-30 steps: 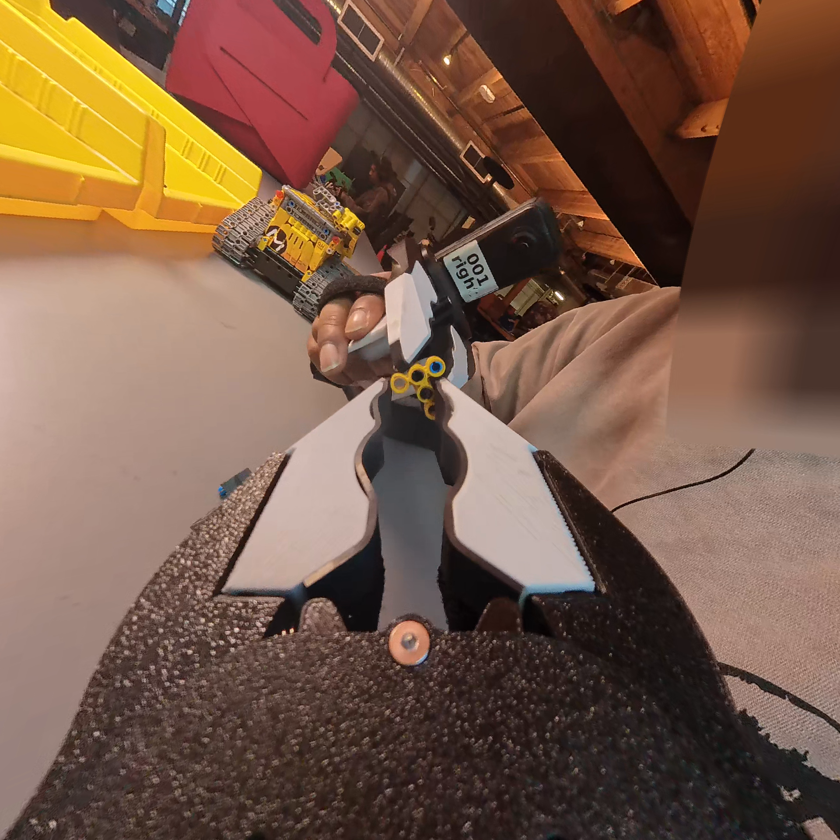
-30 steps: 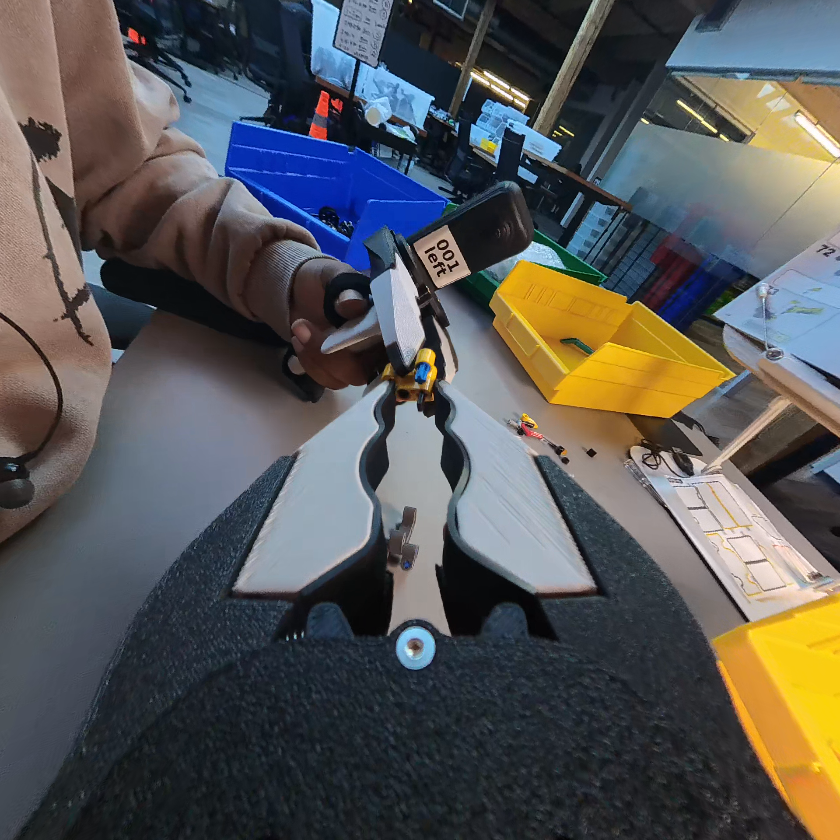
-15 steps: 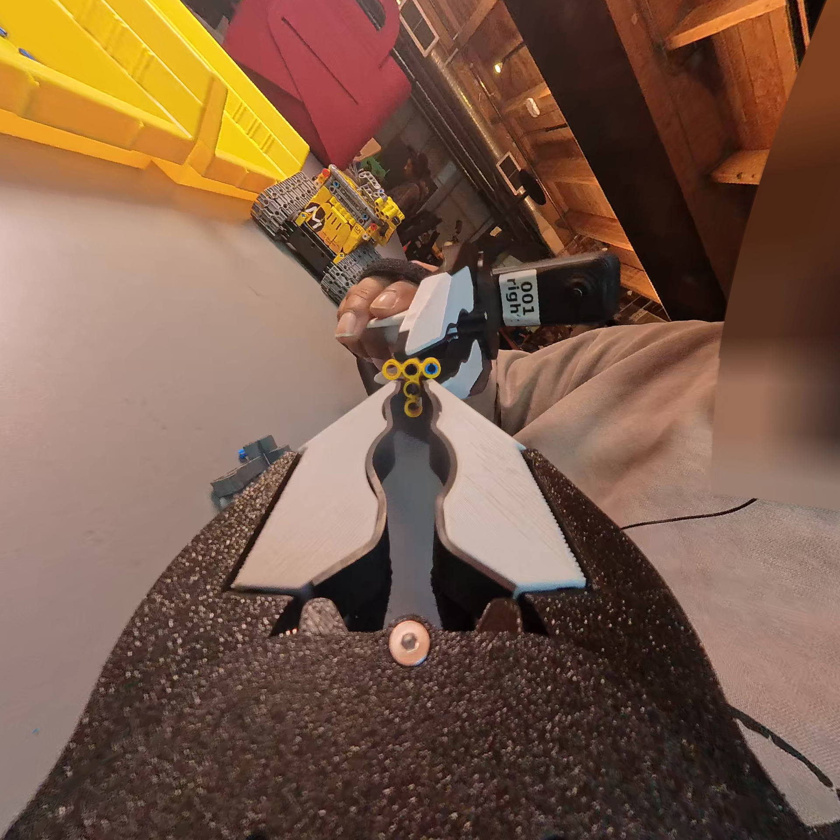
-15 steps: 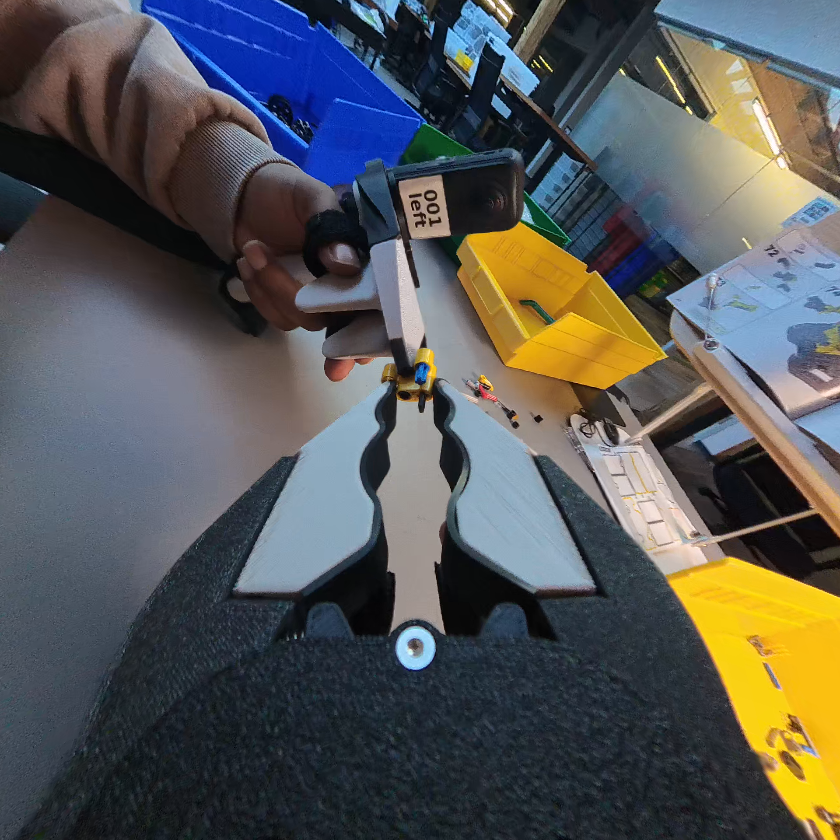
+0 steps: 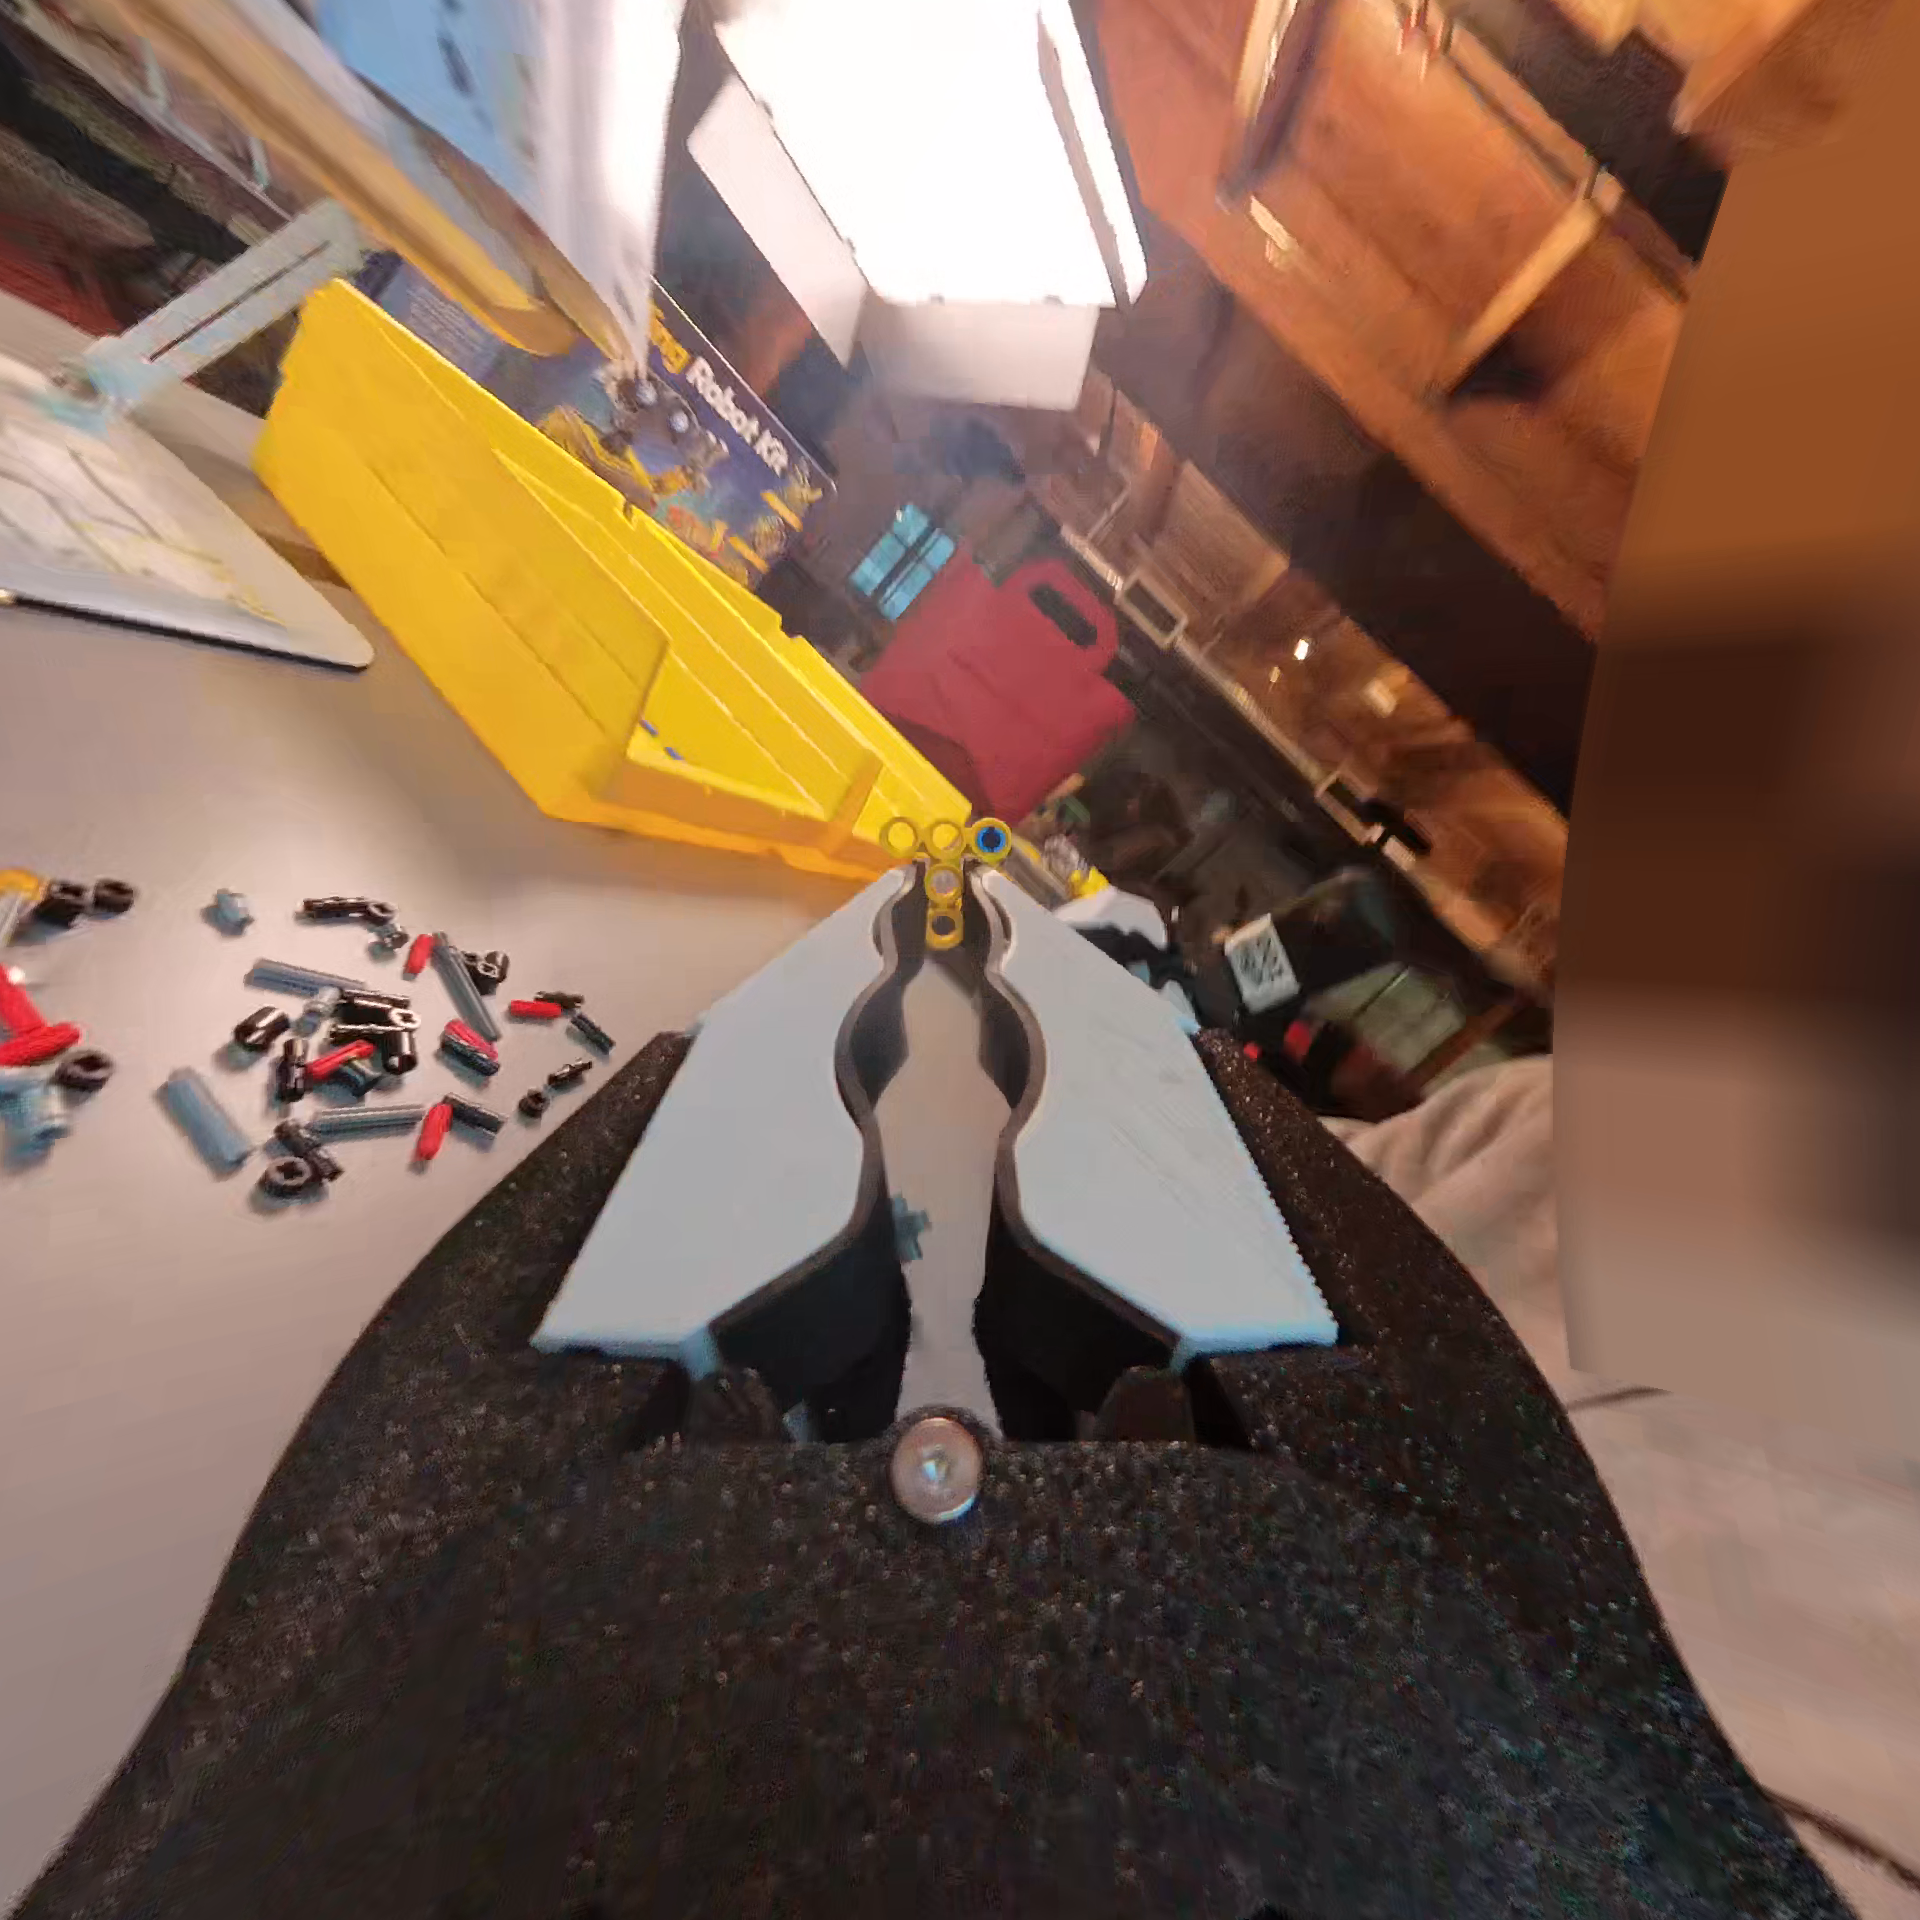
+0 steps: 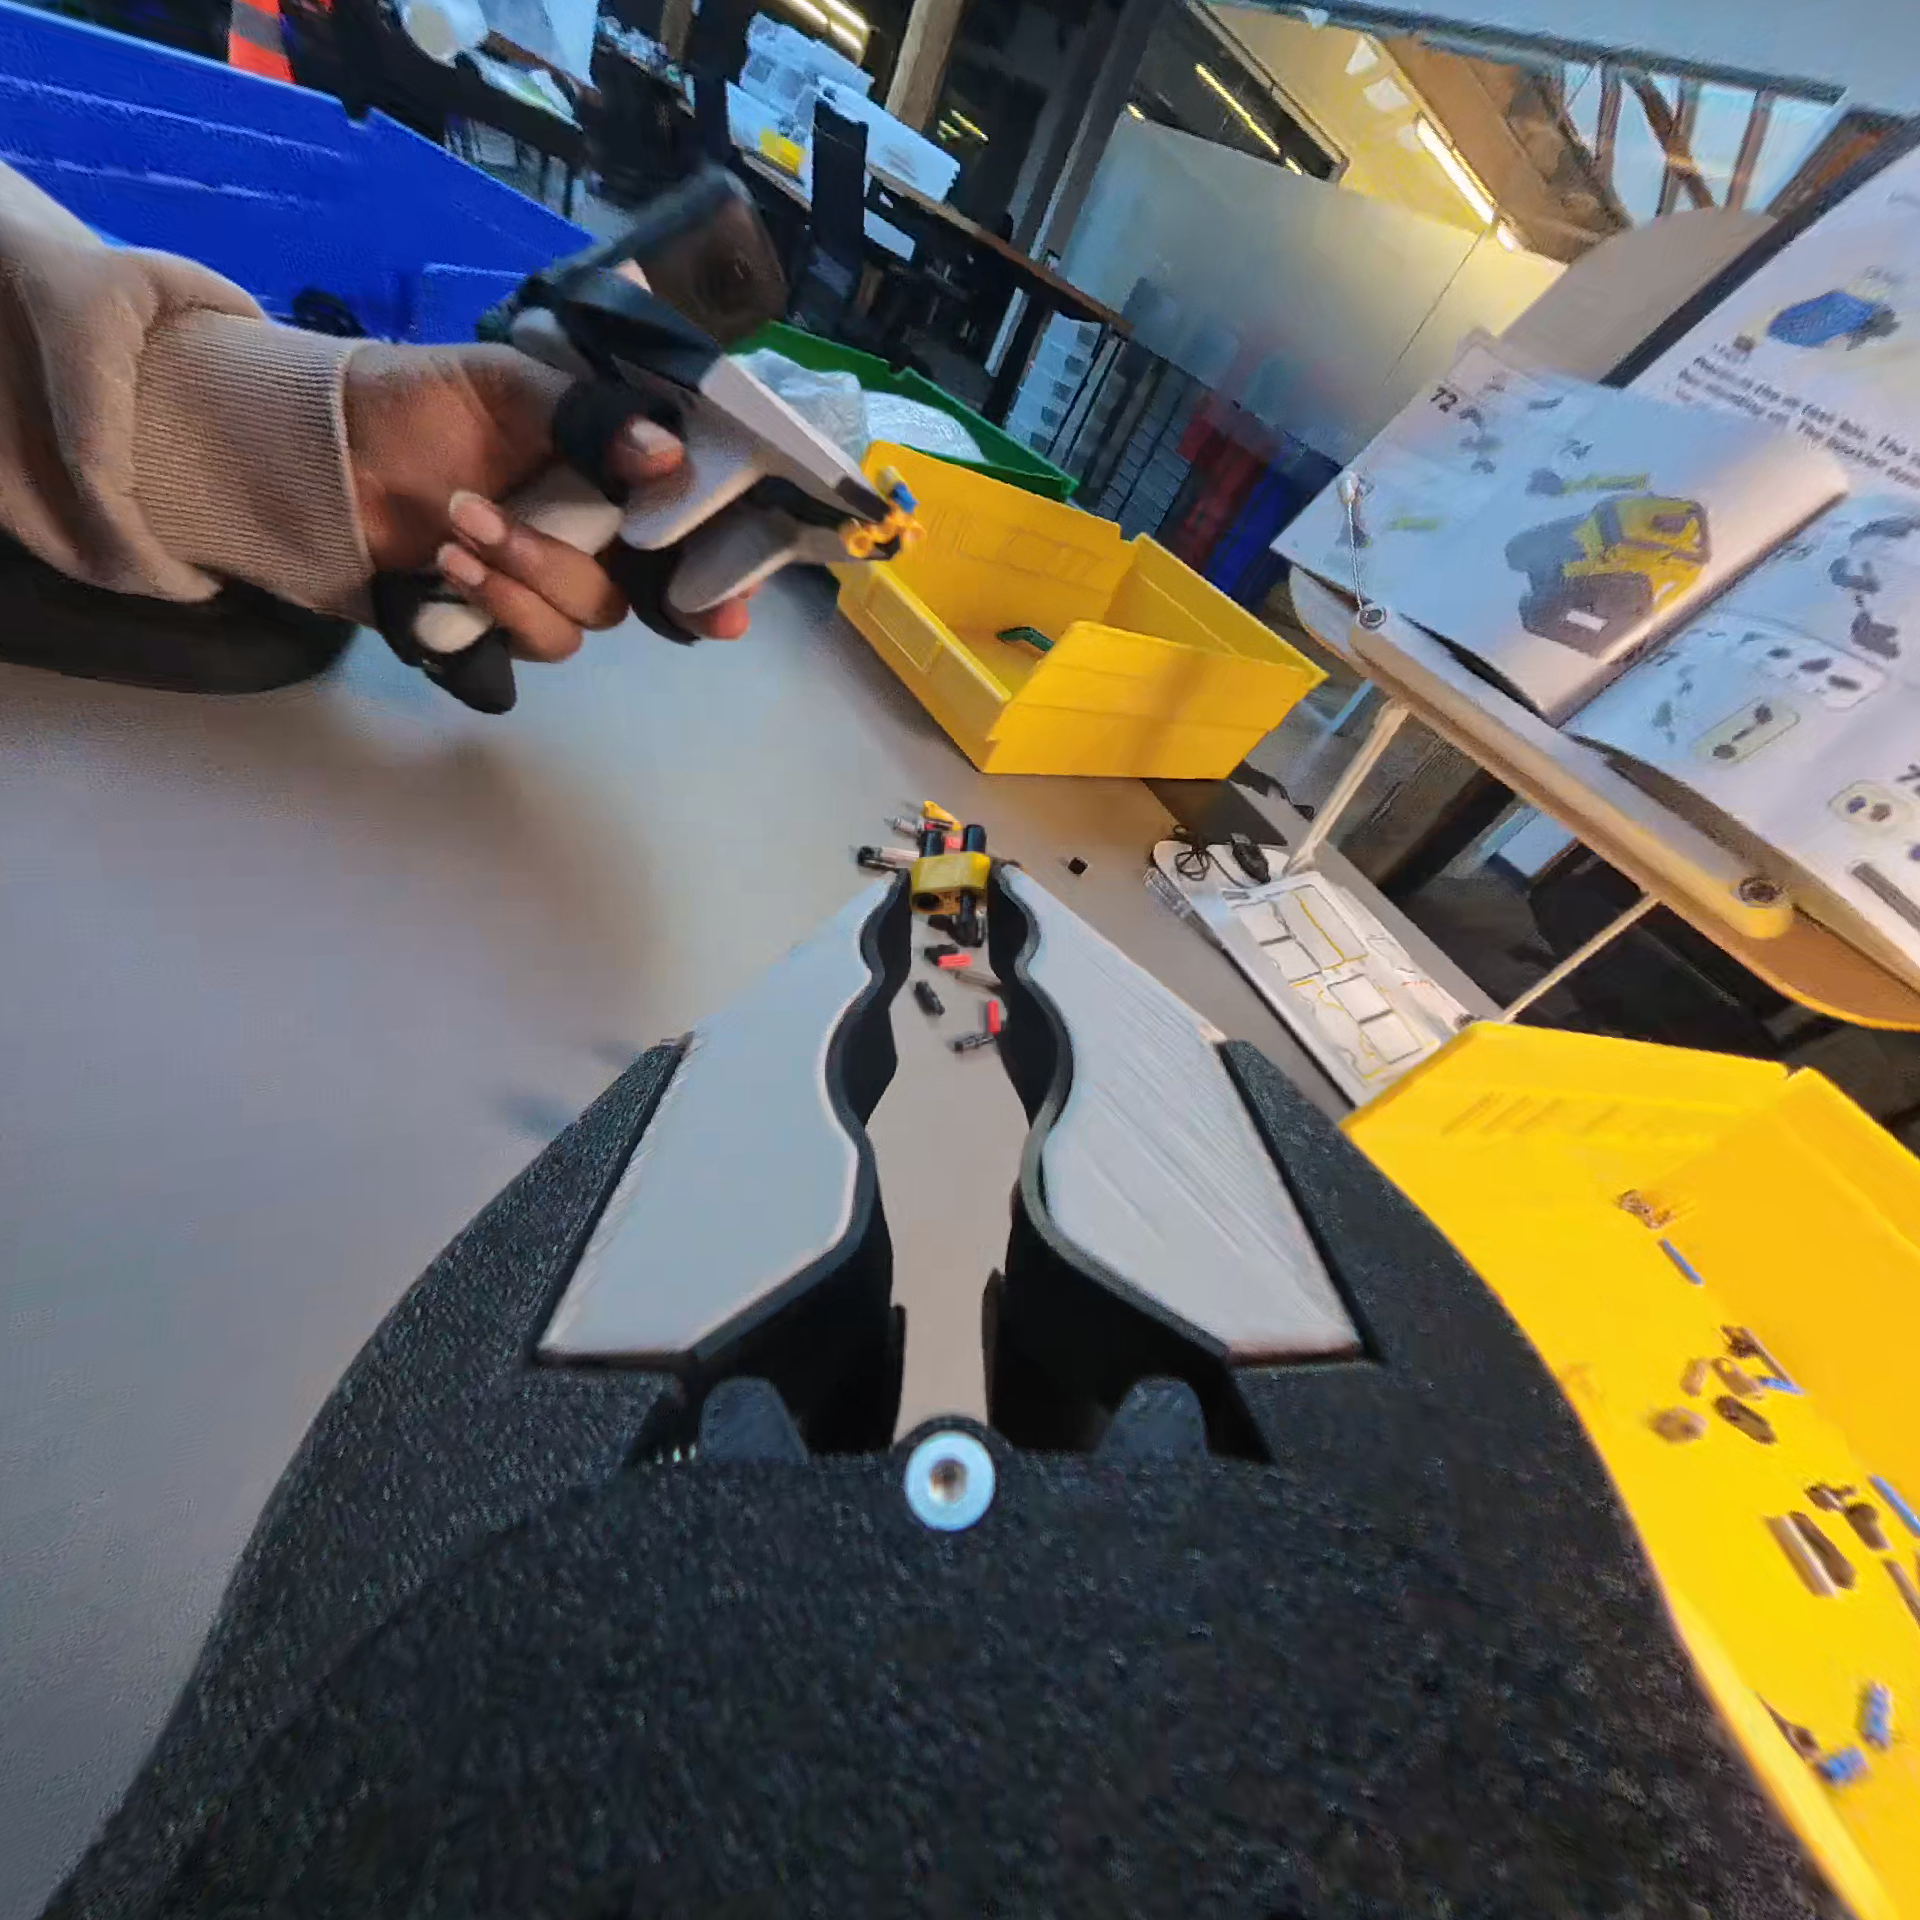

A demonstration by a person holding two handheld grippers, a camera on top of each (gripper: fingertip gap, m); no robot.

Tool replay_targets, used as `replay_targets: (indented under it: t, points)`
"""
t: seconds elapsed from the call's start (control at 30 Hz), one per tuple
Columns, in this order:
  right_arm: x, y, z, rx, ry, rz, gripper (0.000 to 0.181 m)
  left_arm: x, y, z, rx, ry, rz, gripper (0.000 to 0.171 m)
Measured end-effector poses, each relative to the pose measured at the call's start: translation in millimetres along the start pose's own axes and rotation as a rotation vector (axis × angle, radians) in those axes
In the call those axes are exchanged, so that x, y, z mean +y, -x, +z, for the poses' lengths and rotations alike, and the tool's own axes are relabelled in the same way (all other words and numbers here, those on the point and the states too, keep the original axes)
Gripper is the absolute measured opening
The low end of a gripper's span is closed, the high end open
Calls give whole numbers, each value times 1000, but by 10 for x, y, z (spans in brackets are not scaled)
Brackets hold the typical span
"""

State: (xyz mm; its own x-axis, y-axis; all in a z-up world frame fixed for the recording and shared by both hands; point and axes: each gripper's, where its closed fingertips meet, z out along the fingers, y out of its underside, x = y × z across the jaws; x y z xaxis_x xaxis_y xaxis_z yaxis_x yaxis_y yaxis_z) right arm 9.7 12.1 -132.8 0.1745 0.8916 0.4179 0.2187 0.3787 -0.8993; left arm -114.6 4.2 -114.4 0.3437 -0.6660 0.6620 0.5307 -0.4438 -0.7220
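Note:
My left gripper [image 5: 943, 896] is shut on a yellow T-shaped beam [image 5: 943, 840] with a blue pin at one end, held above the table. It also shows in the right wrist view [image 6: 868, 516], held by a hand [image 6: 468, 499] at upper left, with the yellow beam [image 6: 885, 532] at its tips. My right gripper [image 6: 948, 883] is shut on a small yellow connector block [image 6: 948, 871] with black pins, above a scatter of small loose parts [image 6: 961, 987]. The two grippers are well apart.
Loose black, red and grey pins [image 5: 353, 1039] lie on the grey table [image 6: 364, 935]. A yellow bin [image 6: 1060, 644] stands ahead and another with small parts [image 6: 1714, 1351] at right. An instruction booklet on a stand [image 6: 1662, 499], a printed sheet [image 6: 1330, 977] and blue [image 6: 260, 187] and green bins [image 6: 914, 384] stand around. The tips of one gripper are about 12 centimetres away from the tips of the other.
The grippers were tip to tip with the yellow pieces together. They have now pulled apart, each keeping its own piece. The left gripper swung left towards the loose parts.

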Motion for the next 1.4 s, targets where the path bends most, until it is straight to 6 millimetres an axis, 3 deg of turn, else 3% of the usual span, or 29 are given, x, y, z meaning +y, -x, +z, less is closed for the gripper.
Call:
replay_targets:
  t: [0.1, 0.17, 0.27, 0.43, 0.6, 0.67, 0.77, 0.83, 0.97, 1.07, 1.23, 1.4]
  points:
    - [-4, 215, 174, -101, 2, -4, 13, 434, -265, 313, 65, 187, 122, 7]
    - [199, 278, 270, -184, 107, 47, 14, 450, -245, 360, 64, 229, 188, 7]
    - [555, 252, 235, -202, 214, 81, 14, 566, -138, 315, 43, 271, 184, 7]
    - [549, 182, 190, -178, 207, 94, 14, 769, -73, 333, -7, 380, 239, 7]
    - [1014, 385, 124, -270, 469, 21, 14, 925, -43, 342, -38, 461, 334, 7]
    - [1114, 415, 103, -262, 547, -27, 14, 952, -33, 345, -50, 476, 376, 7]
    - [1018, 398, 99, -252, 530, -6, 32, 974, -28, 352, -62, 487, 438, 7]
    - [801, 343, 124, -236, 413, 49, 41, 987, -28, 360, -71, 493, 482, 7]
    - [202, 413, 136, -289, 103, 144, 28, 1048, -142, 400, -17, 493, 521, 7]
    - [-64, 548, 131, -321, -17, 124, 17, 1100, -196, 430, 4, 497, 537, 7]
    - [51, 570, 182, -297, 50, 92, 13, 1060, -205, 448, -27, 470, 618, 7]
    - [82, 504, 287, -291, 92, 385, 20, 861, -111, 455, -203, 396, 946, 7]
